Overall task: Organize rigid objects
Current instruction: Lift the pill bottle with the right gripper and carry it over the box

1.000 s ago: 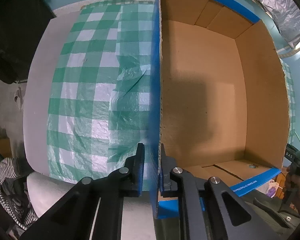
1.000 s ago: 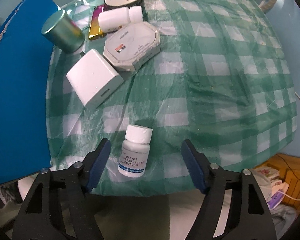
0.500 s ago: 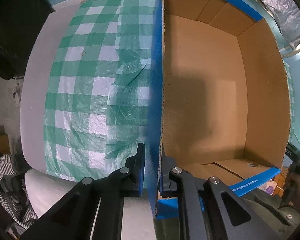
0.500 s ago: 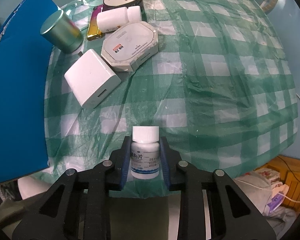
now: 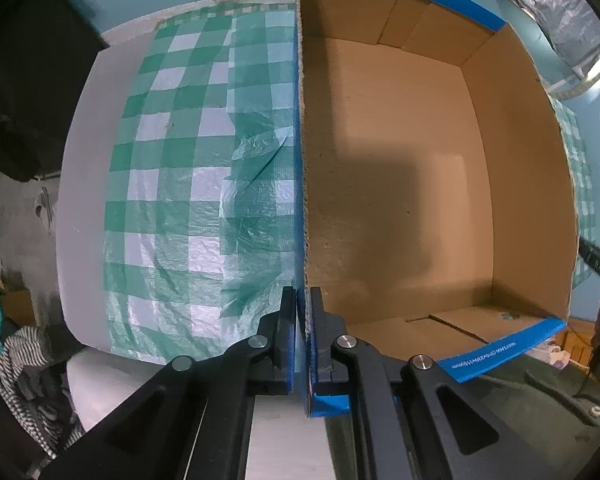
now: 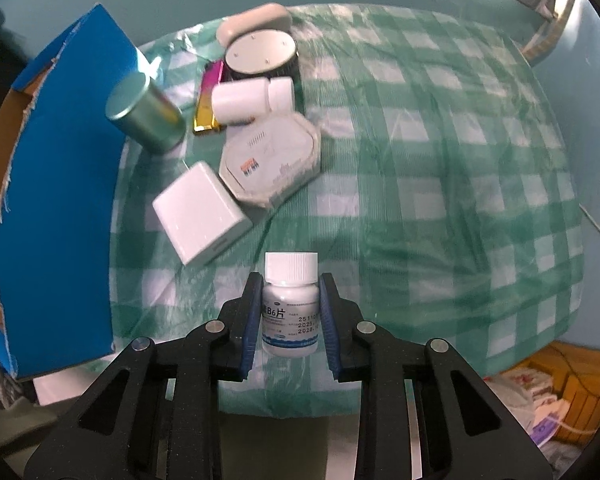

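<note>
My right gripper (image 6: 291,312) is shut on a small white pill bottle (image 6: 290,322) with a white cap, held just above the green checked cloth (image 6: 440,208). Beyond it lie a white square adapter (image 6: 200,216), an octagonal white box (image 6: 272,160), a second white bottle on its side (image 6: 252,98), a silvery green tin (image 6: 146,114) and a round black-rimmed dish (image 6: 262,52). My left gripper (image 5: 303,332) is shut on the left wall (image 5: 302,160) of the open blue-edged cardboard box (image 5: 420,184), whose brown inside shows nothing but a shadow.
The box's blue outer wall (image 6: 60,208) stands at the left of the right wrist view. A pink and gold flat item (image 6: 208,100) and a beige oval case (image 6: 256,20) lie at the back. The cloth's front edge drops off just past the held bottle. Striped fabric (image 5: 24,364) lies below the table.
My right gripper closed on the standing pill bottle and has lifted it a little off the cloth. The left gripper stays clamped on the box wall.
</note>
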Action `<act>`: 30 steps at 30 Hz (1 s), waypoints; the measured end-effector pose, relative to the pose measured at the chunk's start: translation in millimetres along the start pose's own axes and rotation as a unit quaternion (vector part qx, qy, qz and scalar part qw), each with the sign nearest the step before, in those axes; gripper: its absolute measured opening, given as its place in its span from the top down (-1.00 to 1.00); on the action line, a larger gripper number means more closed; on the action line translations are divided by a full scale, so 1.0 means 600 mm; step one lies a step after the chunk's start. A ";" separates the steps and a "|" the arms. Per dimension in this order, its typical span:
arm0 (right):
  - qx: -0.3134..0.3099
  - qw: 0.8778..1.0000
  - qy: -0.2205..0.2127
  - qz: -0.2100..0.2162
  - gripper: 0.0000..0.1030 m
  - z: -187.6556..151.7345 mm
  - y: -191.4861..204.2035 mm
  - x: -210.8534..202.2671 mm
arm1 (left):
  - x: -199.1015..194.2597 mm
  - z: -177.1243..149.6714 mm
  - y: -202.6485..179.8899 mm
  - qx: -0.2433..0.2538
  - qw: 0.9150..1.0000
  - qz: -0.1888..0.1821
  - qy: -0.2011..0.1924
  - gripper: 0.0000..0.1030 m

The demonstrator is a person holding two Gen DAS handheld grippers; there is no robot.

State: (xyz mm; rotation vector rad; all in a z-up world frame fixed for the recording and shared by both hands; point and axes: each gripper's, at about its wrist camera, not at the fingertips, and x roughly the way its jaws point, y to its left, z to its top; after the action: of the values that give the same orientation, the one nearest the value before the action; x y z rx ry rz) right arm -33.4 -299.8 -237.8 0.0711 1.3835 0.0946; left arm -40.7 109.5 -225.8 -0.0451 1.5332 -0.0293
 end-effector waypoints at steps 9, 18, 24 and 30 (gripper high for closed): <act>-0.014 0.999 -0.029 0.013 0.48 0.043 -0.004 -0.015 | 0.000 -0.007 0.004 -0.010 1.000 -0.005 0.001 0.90; -0.046 0.996 -0.068 0.037 0.48 0.098 0.048 -0.045 | 0.000 -0.016 -0.001 -0.009 1.000 -0.006 -0.002 0.90; -0.087 0.991 -0.087 0.056 0.48 0.142 0.107 -0.062 | -0.003 -0.019 0.004 -0.013 1.000 -0.006 -0.005 0.90; -0.119 0.986 -0.093 0.076 0.48 0.185 0.156 -0.073 | -0.004 -0.018 0.002 -0.012 1.000 -0.003 -0.005 0.90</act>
State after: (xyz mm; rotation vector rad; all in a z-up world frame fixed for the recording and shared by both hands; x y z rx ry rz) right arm 65.3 -210.9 -164.3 -0.0134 1.1698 0.3706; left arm -51.7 110.4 -224.0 -0.0681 1.5240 -0.0161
